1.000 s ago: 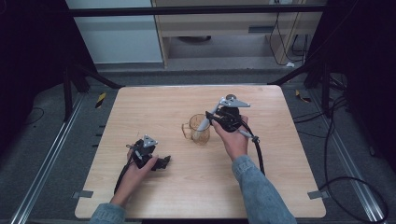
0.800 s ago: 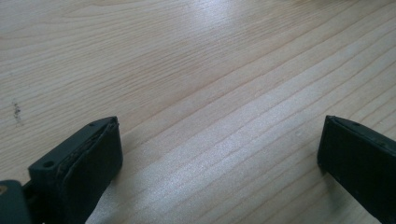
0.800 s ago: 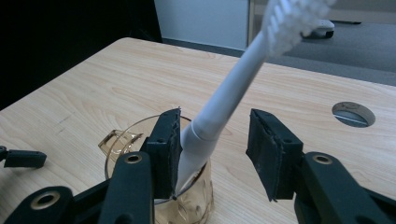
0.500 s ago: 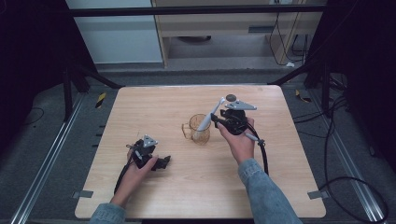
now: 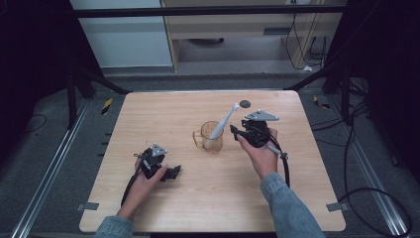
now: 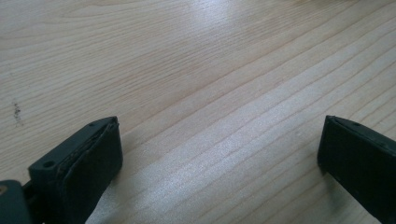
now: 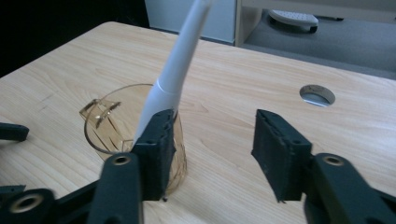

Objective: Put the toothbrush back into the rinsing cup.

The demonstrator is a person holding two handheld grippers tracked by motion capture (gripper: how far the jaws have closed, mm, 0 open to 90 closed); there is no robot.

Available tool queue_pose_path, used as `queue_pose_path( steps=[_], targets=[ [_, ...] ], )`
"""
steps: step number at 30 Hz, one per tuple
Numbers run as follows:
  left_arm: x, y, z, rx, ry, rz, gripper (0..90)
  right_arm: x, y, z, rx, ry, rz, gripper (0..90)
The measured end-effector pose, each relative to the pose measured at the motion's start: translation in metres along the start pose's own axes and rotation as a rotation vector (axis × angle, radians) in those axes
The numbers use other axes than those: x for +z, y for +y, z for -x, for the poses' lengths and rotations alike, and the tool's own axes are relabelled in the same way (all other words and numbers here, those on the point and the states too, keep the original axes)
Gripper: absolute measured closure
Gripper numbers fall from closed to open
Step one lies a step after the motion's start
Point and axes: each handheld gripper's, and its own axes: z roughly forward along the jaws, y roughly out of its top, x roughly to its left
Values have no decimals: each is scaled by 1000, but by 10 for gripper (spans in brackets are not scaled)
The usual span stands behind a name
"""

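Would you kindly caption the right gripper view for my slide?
Right gripper, jaws open, beside an amber cup holding a leaning white toothbrush.

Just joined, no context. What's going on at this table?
A person works two handheld tools at a wooden table. A white toothbrush leans in an amber cup. The right tool sits beside the cup; its jaws have just been opening, nothing between them. The left tool rests open on the table, idle.

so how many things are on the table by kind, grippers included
grippers: 2, left gripper and right gripper
cup: 1, clear amber, with a handle
white stick-like tool: 1, leaning in the cup
total: 4
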Motion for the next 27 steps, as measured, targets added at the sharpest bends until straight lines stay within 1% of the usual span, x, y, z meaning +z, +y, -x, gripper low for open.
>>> queue_pose_path(
  steps=[1, 5, 7, 9, 12, 16, 19, 20, 21, 27],
  targets=[
    [0, 0, 0, 0, 0, 0, 0, -1, -1, 1, 5, 4, -7, 441],
    [0, 0, 0, 1, 0, 0, 0, -3, -3, 5, -11, 3, -19, 328],
    [0, 0, 0, 1, 0, 0, 0, -4, -4, 7, -15, 16, -22, 268],
    [0, 0, 0, 0, 0, 0, 0, -5, -6, 9, -24, 28, -26, 230],
    [0, 0, 0, 1, 0, 0, 0, -12, -10, 13, -54, 23, -45, 200],
    [0, 0, 0, 1, 0, 0, 0, -21, -19, 20, -68, 9, -76, 148],
    [0, 0, 0, 0, 0, 0, 0, -29, -27, 27, -54, 13, -74, 129],
    [0, 0, 0, 1, 0, 0, 0, -32, -29, 30, -62, 11, -74, 120],
    [0, 0, 0, 0, 0, 0, 0, -35, -34, 33, -67, 1, -83, 113],
    [0, 0, 0, 0, 0, 0, 0, -46, -49, 43, -94, -41, -108, 105]
  ],
)
